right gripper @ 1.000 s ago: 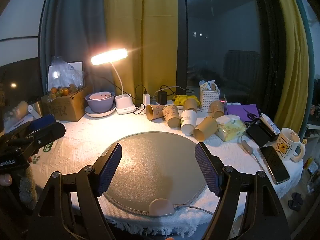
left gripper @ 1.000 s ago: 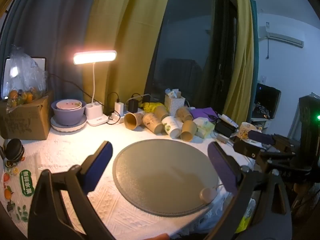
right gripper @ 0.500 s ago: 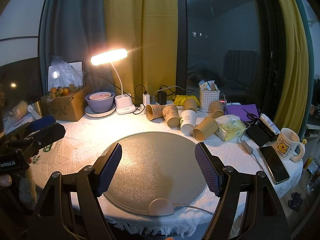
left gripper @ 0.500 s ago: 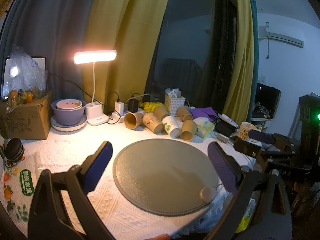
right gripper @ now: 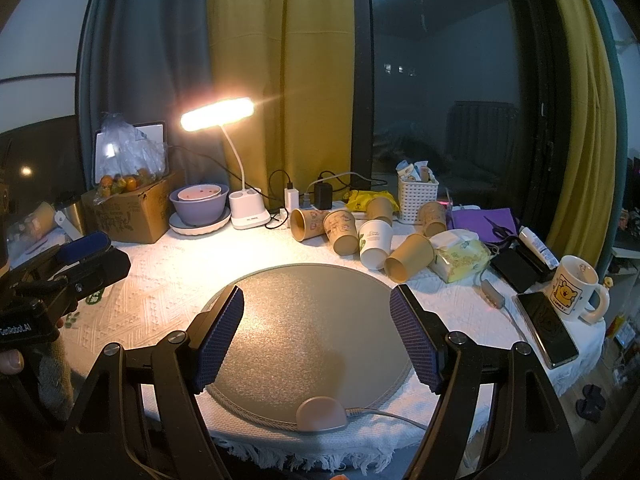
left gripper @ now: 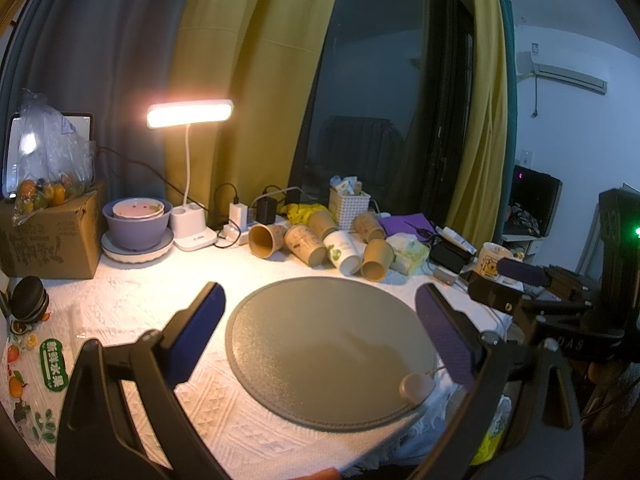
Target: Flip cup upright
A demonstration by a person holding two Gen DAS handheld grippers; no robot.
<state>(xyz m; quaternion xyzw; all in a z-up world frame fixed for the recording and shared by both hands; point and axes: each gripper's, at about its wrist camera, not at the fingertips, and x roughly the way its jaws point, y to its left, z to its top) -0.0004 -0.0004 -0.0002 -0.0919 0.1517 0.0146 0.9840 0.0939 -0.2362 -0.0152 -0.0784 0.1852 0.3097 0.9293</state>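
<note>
I held both the left claw [left gripper: 318,334] and the right claw [right gripper: 318,336] wide open and empty over the round mat [right gripper: 304,328], while the paper cup [right gripper: 410,263] lay tipped toward the tabletop's far edge, light and crushable, best pinched gently across its sidewall.

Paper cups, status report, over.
Both tongs, left and right, open, empty, above round mat. Paper cups lying toppled behind mat, untouched. Nothing blocking.

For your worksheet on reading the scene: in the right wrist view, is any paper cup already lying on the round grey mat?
No. The round grey mat is bare; the paper cups lie on the white cloth behind it.
</note>
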